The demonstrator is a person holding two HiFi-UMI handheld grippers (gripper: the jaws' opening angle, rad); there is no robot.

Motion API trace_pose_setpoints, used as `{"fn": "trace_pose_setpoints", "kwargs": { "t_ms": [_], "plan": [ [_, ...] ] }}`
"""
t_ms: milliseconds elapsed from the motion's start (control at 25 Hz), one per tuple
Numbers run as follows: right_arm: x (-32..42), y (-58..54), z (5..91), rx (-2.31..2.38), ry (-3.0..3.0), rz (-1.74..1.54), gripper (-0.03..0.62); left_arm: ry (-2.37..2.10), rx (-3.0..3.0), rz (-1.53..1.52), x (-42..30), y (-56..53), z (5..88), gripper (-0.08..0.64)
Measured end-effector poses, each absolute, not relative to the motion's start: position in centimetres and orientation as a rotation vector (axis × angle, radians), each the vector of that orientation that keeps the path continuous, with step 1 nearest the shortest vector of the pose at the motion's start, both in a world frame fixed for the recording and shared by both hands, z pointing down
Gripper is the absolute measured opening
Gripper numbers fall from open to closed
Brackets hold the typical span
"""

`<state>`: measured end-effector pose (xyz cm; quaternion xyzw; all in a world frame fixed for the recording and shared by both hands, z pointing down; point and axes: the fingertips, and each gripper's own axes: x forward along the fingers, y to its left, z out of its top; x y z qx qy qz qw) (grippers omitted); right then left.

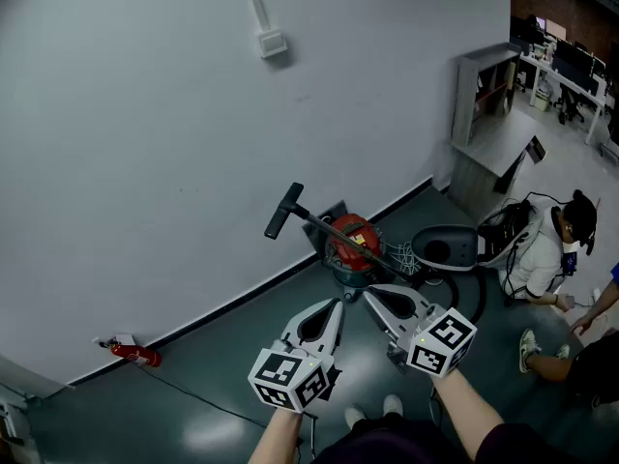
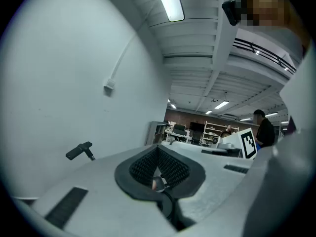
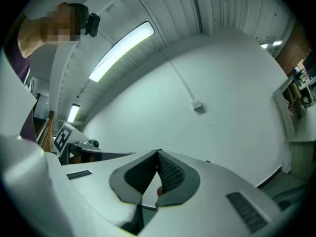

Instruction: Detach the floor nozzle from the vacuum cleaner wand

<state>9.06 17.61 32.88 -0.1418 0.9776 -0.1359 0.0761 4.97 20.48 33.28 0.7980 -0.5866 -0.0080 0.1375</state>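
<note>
Nearest, the white left gripper [image 1: 334, 307] and right gripper [image 1: 370, 298] sit side by side, each with its black-padded jaws pressed together on nothing, above bare dark floor [image 1: 213, 375]. Just beyond their tips stands the red drum vacuum cleaner [image 1: 350, 243]. Its dark wand [image 1: 319, 222] slants up left to a black T-handle [image 1: 283, 211]. A seated person [image 1: 542, 254] crowds the right, and the white wall [image 1: 145, 162] closes the far side.

Red vacuum canister [image 1: 351, 240]; black handle [image 1: 283, 211]; white wall [image 1: 145, 143]; teal floor [image 1: 213, 356]
</note>
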Motion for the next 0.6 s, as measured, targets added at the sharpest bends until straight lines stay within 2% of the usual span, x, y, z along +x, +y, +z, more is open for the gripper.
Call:
{"fn": "trace_pose_setpoints", "kwargs": {
  "t_ms": [600],
  "plan": [
    [5.6,19.4,33.6,-0.493,2.983,-0.358,0.018,-1.904,2.233,0.115,1.7,22.0,34.1,0.005]
  ]
}}
